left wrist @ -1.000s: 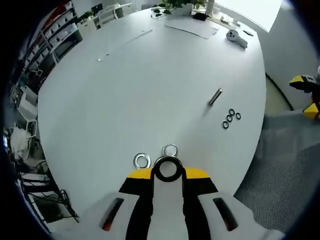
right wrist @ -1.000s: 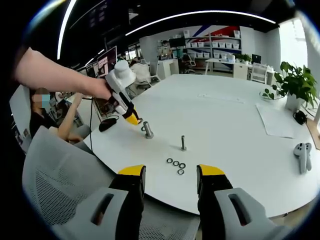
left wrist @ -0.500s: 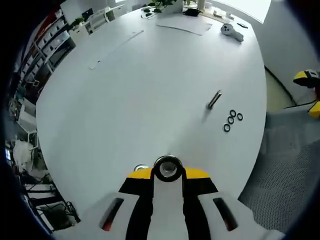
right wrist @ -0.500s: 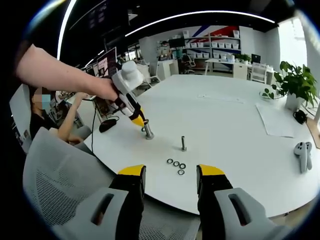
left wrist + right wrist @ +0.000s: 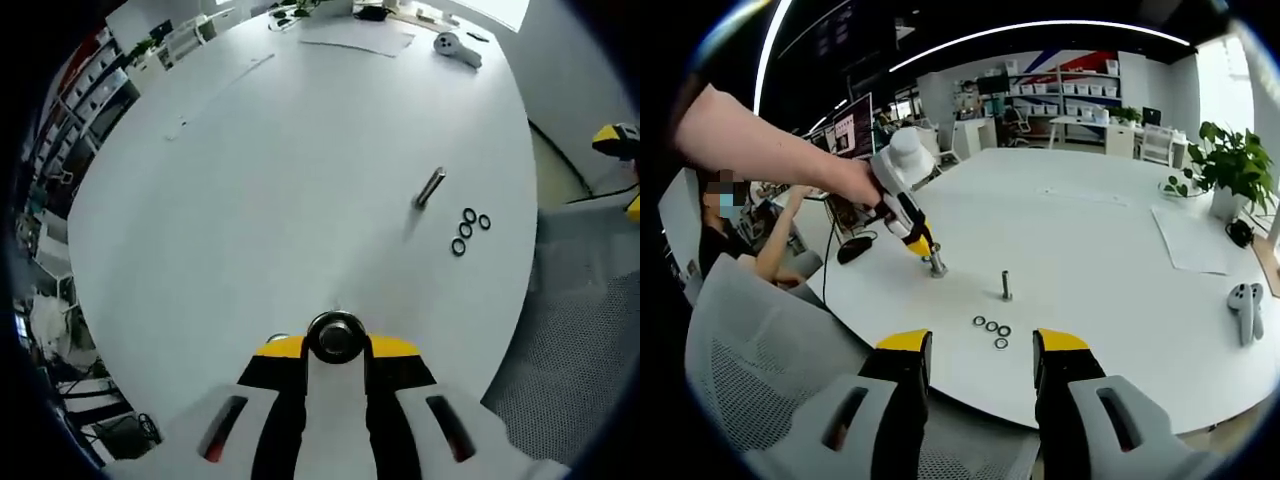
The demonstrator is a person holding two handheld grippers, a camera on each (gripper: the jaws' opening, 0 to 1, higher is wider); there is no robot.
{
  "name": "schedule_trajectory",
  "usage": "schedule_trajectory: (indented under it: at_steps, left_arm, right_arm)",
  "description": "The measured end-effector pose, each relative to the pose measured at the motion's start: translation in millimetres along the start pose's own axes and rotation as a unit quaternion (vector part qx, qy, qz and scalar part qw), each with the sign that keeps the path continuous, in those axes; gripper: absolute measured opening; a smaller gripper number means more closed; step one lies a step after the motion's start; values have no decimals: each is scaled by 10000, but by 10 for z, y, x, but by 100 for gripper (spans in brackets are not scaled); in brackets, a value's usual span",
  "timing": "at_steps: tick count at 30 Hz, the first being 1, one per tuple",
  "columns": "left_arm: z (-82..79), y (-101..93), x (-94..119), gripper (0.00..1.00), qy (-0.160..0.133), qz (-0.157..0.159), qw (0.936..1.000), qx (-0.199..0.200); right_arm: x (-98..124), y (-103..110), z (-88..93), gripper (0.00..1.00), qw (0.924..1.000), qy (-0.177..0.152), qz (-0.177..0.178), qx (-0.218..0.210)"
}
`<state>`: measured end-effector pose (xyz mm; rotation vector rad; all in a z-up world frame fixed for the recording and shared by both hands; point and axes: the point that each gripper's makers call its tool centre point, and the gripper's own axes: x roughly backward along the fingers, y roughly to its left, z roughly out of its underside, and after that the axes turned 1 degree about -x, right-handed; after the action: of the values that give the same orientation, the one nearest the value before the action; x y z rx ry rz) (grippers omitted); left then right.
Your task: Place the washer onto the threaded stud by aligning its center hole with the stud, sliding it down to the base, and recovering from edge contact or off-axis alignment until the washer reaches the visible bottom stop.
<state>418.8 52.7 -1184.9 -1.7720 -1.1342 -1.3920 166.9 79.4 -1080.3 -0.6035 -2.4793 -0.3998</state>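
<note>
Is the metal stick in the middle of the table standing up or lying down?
Standing up. In the right gripper view the threaded stud rises straight from the white table, apart from the small black washers lying flat nearby.

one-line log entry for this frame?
left gripper shut on washer, low over stud | right gripper open, idle, off table | second stud bare | four loose washers near it
</note>
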Motion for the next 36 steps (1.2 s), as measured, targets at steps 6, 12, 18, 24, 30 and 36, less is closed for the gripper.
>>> schedule_trajectory:
  at_steps: [6,12,18,24,30,36]
  left_arm:
    - [18,-64,-84,19,90,23,9999,-64]
    - [55,-70,-174,19,136,29,9998,-125]
    - [89,-82,-245,19,202,6,9995,-234]
    - [127,-65,-329,19,237,-57,9990,-388]
    - [114,-63,-356,20,171,-10,9994,-295]
    - [129,-47,-394,21,51,28,9995,-299]
  right_arm:
    - [14,1,-1,43,10000,20,16,3]
    - [8,-14,4,43,10000,25,38,-9]
    - [5,-14,10,43,10000,50,43,3]
    - [14,-18,17,43,10000,70,63,0]
    - [13,-22,29,43,9999,90,69,20]
    - [2,-19,39,43,9999,126,58,55]
